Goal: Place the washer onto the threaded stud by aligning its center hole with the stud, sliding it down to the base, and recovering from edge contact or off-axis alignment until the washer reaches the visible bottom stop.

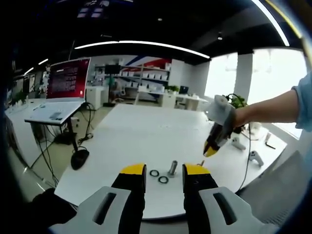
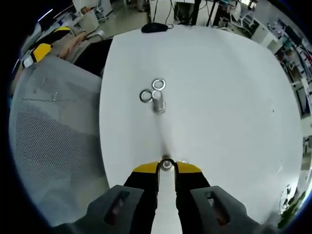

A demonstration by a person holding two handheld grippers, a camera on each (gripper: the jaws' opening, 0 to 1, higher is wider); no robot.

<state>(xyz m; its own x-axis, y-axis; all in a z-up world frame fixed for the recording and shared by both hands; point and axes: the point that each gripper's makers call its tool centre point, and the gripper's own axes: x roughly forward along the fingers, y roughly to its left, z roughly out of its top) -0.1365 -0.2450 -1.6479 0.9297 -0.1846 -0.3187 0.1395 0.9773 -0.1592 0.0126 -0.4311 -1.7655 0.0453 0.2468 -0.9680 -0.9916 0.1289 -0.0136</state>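
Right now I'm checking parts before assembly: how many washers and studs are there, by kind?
Washers on the table: 2
Washer held in the right gripper: 1
Threaded stud: 1
Total: 4

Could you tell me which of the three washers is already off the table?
The washer pinched between the right gripper's tips, held above the white table. The other two washers lie flat beside the upright stud.
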